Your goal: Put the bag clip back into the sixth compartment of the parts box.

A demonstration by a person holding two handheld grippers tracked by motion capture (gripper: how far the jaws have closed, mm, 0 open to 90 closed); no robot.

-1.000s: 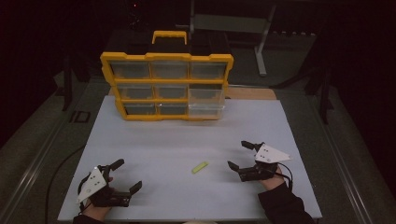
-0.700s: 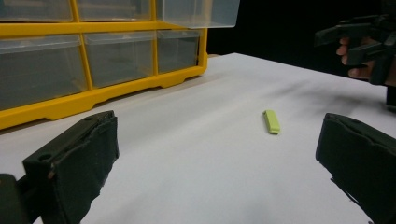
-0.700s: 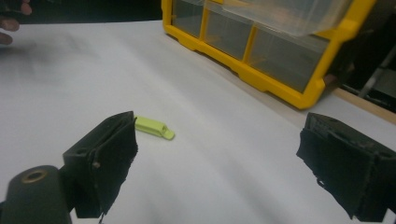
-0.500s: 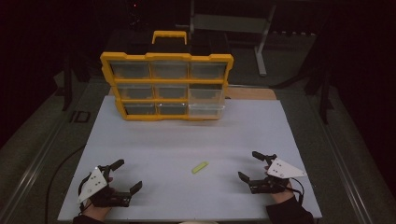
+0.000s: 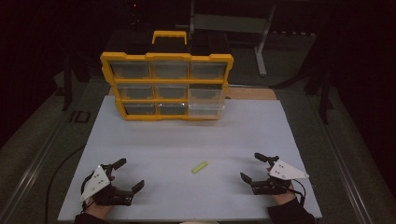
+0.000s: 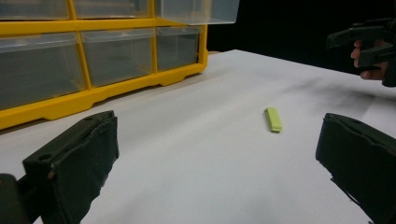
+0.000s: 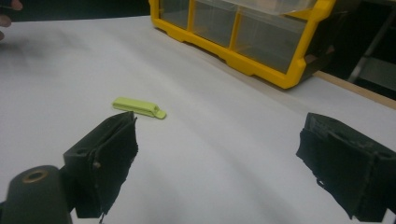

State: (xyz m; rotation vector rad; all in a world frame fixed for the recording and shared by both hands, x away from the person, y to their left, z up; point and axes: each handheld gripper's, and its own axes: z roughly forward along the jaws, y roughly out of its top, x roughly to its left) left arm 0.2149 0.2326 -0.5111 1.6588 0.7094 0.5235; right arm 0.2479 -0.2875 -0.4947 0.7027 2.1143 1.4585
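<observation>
both grippers, left (image 5: 127, 175) and right (image 5: 257, 166), rest low, jaws wide apart and empty, flanking the green clip (image 5: 200, 167).

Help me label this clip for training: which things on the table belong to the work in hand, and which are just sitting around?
In the job:
small green piece, lying flat between the two grippers
left gripper, open, empty
right gripper, open, empty

Just there:
yellow drawer organizer at the far side, its lower right drawer pulled out a little
white table top
metal stand behind the table
</observation>
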